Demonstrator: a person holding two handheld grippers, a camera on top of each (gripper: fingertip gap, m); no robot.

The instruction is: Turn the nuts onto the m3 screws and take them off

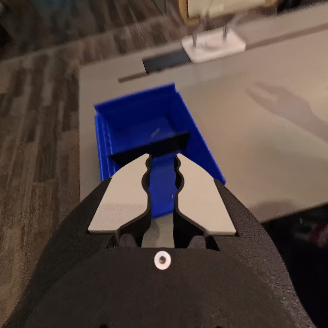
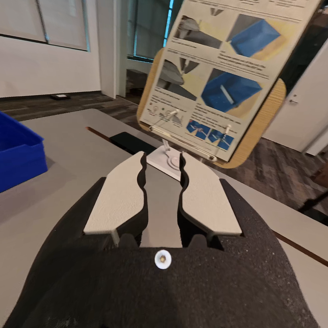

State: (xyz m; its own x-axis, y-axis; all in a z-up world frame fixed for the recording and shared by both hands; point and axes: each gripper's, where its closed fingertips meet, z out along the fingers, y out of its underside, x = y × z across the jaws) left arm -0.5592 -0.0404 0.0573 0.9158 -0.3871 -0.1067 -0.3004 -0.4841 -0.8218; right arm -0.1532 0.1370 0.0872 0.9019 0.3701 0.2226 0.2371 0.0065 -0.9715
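Observation:
A blue bin [image 1: 134, 117] stands on the grey table, split by a black divider [image 1: 152, 147]. A small pale screw [image 1: 155, 132] lies on the floor of its far compartment. A tiny pale part, perhaps a nut [image 1: 171, 196], lies in the near compartment. My left gripper [image 1: 163, 156] is open and empty, held above the bin's near end. My right gripper [image 2: 163, 155] is open and empty above bare table; the bin [image 2: 19, 154] shows at its left.
A printed instruction sheet [image 2: 213, 74] stands on a white stand [image 2: 166, 163] at the table's far edge, blurred in the left wrist view [image 1: 213, 46]. A black pad [image 1: 165, 63] lies beside it. The table edge and carpet [image 1: 35, 142] lie left of the bin. There is about 45 centimeters between the tips of the two grippers. The nut [image 1: 171, 196] lies around 20 centimeters away from my left fingertips.

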